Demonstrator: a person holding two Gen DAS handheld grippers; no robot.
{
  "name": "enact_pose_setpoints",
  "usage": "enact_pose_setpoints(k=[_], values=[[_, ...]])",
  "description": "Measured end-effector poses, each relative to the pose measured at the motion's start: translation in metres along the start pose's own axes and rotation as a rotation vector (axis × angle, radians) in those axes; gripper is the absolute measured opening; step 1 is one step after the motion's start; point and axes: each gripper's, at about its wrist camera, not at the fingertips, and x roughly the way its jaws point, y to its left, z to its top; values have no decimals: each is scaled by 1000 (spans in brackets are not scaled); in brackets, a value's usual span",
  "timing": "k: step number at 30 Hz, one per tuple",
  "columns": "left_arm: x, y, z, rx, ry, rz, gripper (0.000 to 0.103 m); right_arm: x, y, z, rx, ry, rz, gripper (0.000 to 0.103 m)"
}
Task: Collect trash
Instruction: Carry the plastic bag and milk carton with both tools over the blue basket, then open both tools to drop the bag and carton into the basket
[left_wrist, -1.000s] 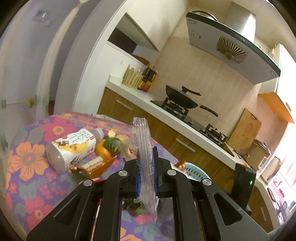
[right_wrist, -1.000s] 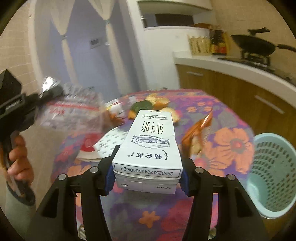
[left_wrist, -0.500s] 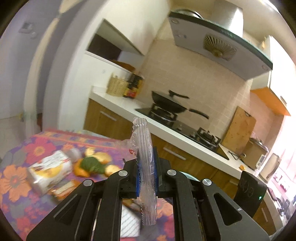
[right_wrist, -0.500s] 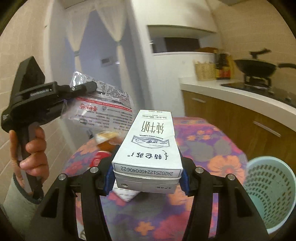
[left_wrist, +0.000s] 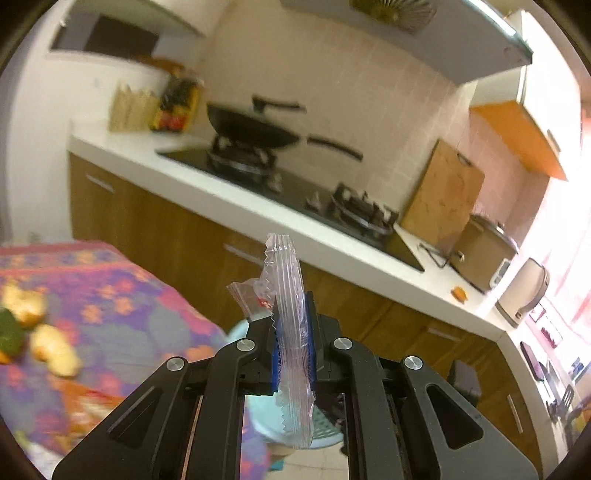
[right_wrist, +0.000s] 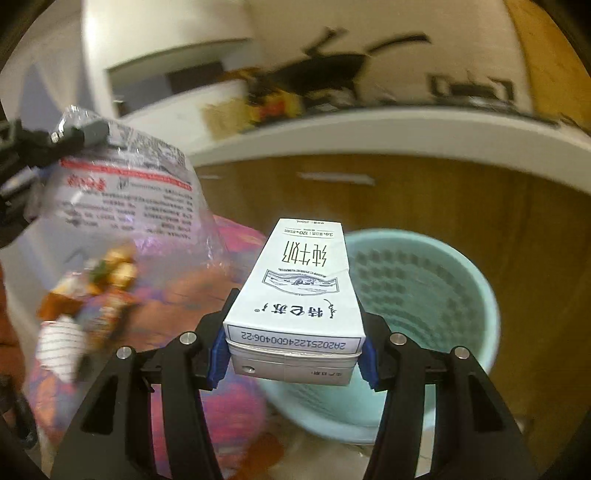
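Now the right gripper (right_wrist: 293, 363), clamping a carton (right_wrist: 295, 291), and the left gripper (left_wrist: 293, 347), pinching a wrapper (left_wrist: 291, 332), need lowering over the bin (right_wrist: 424, 280) before letting go.

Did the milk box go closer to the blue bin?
Yes. The milk carton, clamped in the right gripper, now sits in front of the teal bin; a second ago the bin was far off to its right.
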Motion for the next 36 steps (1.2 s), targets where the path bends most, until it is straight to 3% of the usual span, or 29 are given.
enact_pose_setpoints(k=[4,9,17,20,22,23,24,29,36], values=[[55,-2,-11,-50,72,7,9,29,-28,-14,60,96,-91,52],[117,5,-39,-103,215,30,9,51,-47,-27,96,218,-140,52],[159,6,-59,-70,329,90,11,59,-53,-24,108,282,-151,53],[168,9,-64,-75,360,80,19,52,-56,-22,113,274,-145,58],[172,11,-68,-70,375,90,35,44,-59,-21,117,262,-145,58],[172,12,-69,-73,380,94,47,39,-60,-21,121,252,-146,58],[171,13,-70,-76,376,95,51,36,-61,-20,124,244,-148,58],[153,11,-68,-58,344,77,51,18,-60,-14,128,193,-152,58],[99,0,-54,1,229,86,62,-5,-46,1,106,104,-140,58]])
